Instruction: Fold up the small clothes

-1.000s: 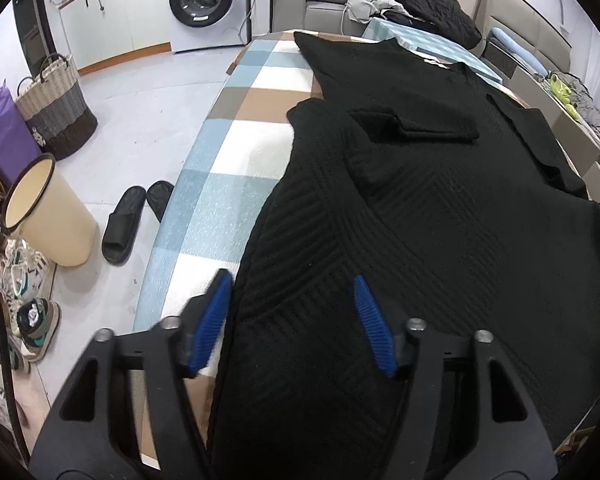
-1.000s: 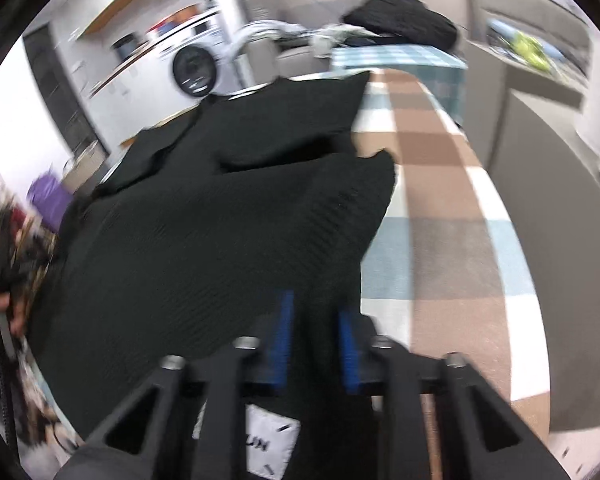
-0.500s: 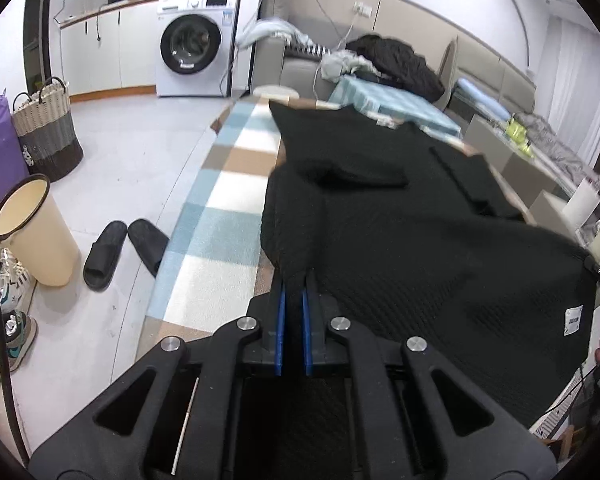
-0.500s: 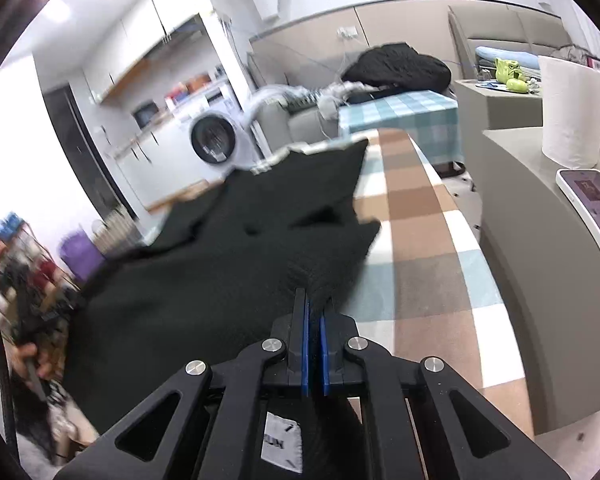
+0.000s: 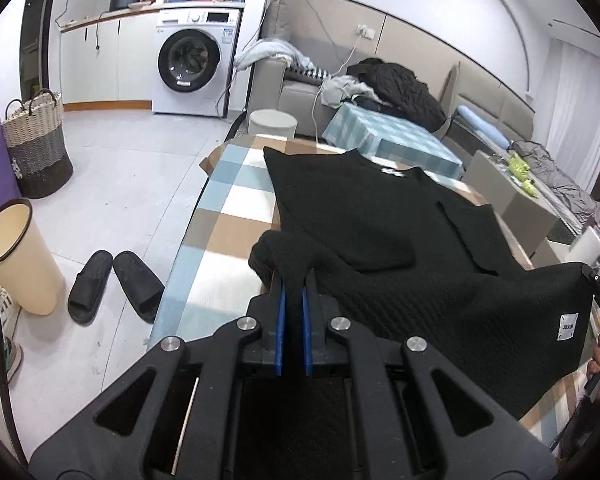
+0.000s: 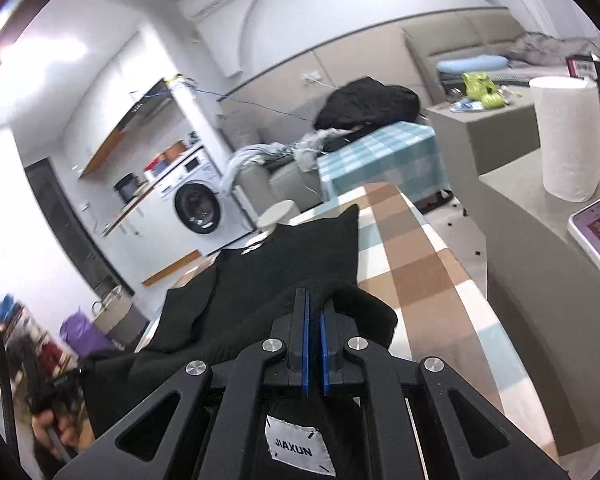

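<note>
My left gripper (image 5: 293, 300) and right gripper (image 6: 314, 320) each pinch a hem corner of the black sweater (image 5: 380, 216), whose body lies toward twelve o'clock on the checked table (image 5: 228, 208). I should keep the hem taut and level, then carry it to the collar.

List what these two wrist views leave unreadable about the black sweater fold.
- Left wrist view: black sweater near hem hidden under the left gripper.
- Left wrist view: right gripper cut off by the lens edge.
- Right wrist view: left side blurred; checked table cover partly hidden by the sweater.
</note>
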{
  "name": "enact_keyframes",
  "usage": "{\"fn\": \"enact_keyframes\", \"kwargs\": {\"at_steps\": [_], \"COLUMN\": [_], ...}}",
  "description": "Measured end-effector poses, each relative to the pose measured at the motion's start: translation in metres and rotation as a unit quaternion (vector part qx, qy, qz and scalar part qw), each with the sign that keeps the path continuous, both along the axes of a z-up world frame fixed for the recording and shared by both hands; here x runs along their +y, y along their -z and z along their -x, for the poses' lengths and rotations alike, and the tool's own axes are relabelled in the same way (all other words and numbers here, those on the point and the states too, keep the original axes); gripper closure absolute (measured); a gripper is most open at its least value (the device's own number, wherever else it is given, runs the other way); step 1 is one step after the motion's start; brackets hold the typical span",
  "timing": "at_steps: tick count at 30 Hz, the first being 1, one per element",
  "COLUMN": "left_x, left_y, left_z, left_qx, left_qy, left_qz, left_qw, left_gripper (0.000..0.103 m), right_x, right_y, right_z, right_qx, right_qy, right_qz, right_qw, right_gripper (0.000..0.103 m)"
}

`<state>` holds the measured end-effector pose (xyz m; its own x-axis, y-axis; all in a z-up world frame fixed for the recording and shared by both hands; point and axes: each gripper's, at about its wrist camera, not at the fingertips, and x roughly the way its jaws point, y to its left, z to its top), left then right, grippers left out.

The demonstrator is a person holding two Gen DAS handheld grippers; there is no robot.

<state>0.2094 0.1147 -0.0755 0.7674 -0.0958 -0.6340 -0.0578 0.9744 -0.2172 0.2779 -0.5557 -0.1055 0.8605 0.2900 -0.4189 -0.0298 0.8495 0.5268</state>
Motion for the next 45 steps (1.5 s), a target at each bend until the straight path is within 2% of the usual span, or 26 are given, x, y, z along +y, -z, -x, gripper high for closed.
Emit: {"fn": "enact_keyframes", "kwargs": {"at_steps": [5,8,9,10,11,13,14,15,21,24,26,27,28,31,34,39,45], "left_x": [0.005,0.01,0.011,0.012,0.014,0.015,0.015,0.013,0.003,0.0,0.0,-0.001,-0.004,-0.013,-0.017,-0.024,-0.023], "left_y": [0.023,0.043,0.049,0.054,0.058,0.065,0.068,0.072,0.087,0.088,0.089,0.089,0.091,0.09,0.088,0.083,0.078], "left_z": [-0.053,-0.079,-0.084,-0.088,-0.089,-0.088,-0.088,-0.09,-0.117,-0.125,-0.128,-0.129,-0.13,-0.127,-0.12,-0.099,-0.065], "left_qx": [0.03,0.054,0.066,0.078,0.086,0.088,0.088,0.089,0.111,0.107,0.101,0.099,0.099,0.087,0.084,0.088,0.092], "left_qy": [-0.007,-0.019,-0.026,-0.033,-0.035,-0.027,-0.018,-0.011,0.001,0.001,0.004,0.008,0.016,0.019,0.02,0.029,0.032], "left_qz": [-0.007,0.009,0.015,0.018,0.02,0.029,0.037,0.042,0.038,0.039,0.047,0.049,0.049,0.025,0.013,-0.014,-0.029], "left_qw": [0.9995,0.9983,0.9974,0.9963,0.9955,0.9953,0.9953,0.9951,0.9931,0.9935,0.9938,0.9938,0.9937,0.9957,0.9962,0.9956,0.9949], "left_gripper": [0.098,0.098,0.092,0.08,0.073,0.042,0.04,0.04,0.04,0.041,0.056,0.07,0.079,0.084,0.084,0.085,0.085], "right_x": [0.001,0.008,0.011,0.013,0.013,0.009,0.008,0.006,0.008,0.02,0.028,0.031,0.035,0.045,0.048,0.046,0.044], "right_y": [0.018,0.03,0.035,0.04,0.043,0.048,0.05,0.052,0.077,0.079,0.078,0.078,0.078,0.081,0.081,0.082,0.081], "right_z": [-0.056,-0.08,-0.085,-0.09,-0.091,-0.088,-0.087,-0.087,-0.103,-0.114,-0.12,-0.122,-0.125,-0.13,-0.128,-0.118,-0.096], "right_qx": [0.058,0.09,0.099,0.117,0.128,0.132,0.131,0.133,0.163,0.158,0.156,0.155,0.154,0.161,0.161,0.166,0.175], "right_qy": [0.035,0.041,0.038,0.037,0.036,0.036,0.039,0.037,0.006,-0.003,-0.01,-0.011,-0.013,-0.024,-0.028,-0.036,-0.049], "right_qz": [-0.011,0.004,0.009,0.018,0.022,0.018,0.021,0.022,-0.016,0.001,0.016,0.026,0.038,0.066,0.077,0.078,0.081], "right_qw": [0.998,0.995,0.994,0.992,0.991,0.99,0.99,0.99,0.987,0.987,0.988,0.987,0.987,0.984,0.984,0.982,0.98], "right_gripper": [0.099,0.097,0.094,0.088,0.081,0.05,0.044,0.039,0.038,0.038,0.039,0.043,0.052,0.069,0.076,0.077,0.077]}}
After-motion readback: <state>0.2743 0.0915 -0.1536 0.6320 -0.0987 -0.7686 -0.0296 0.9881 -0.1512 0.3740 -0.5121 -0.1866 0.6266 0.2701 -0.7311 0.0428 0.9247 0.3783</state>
